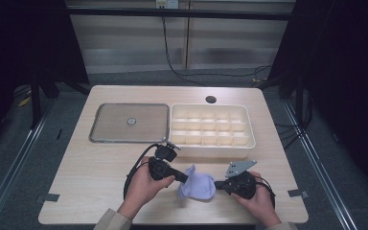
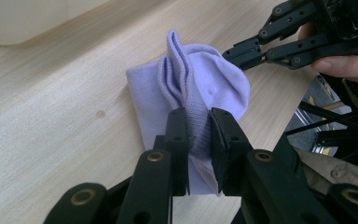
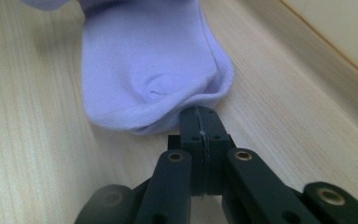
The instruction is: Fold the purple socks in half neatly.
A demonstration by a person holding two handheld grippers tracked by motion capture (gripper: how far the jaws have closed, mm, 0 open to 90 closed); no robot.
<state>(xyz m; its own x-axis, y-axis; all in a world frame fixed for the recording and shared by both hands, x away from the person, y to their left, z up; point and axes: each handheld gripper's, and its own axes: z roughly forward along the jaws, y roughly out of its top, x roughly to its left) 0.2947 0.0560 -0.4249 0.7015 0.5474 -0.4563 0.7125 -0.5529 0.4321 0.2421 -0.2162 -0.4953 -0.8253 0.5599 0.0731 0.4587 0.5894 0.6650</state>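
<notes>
A pale wooden worktop (image 1: 91,182) carries a cream plastic organiser tray with a grid of compartments (image 1: 212,130) at far right and a flat grey metal tray (image 1: 129,122) to its left. Near the front edge lies a bunched lilac fabric sock (image 1: 197,183). The left tool (image 2: 199,133) is clamped on its ribbed cuff; the right tool (image 3: 199,126), jaws pressed together, pinches the sock's opposite edge.

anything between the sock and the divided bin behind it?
Nothing visible. The lilac sock lies on bare table, pinched by the left gripper; the shut right gripper is at its other end. The strip up to the compartment bin has nothing on it.
</notes>
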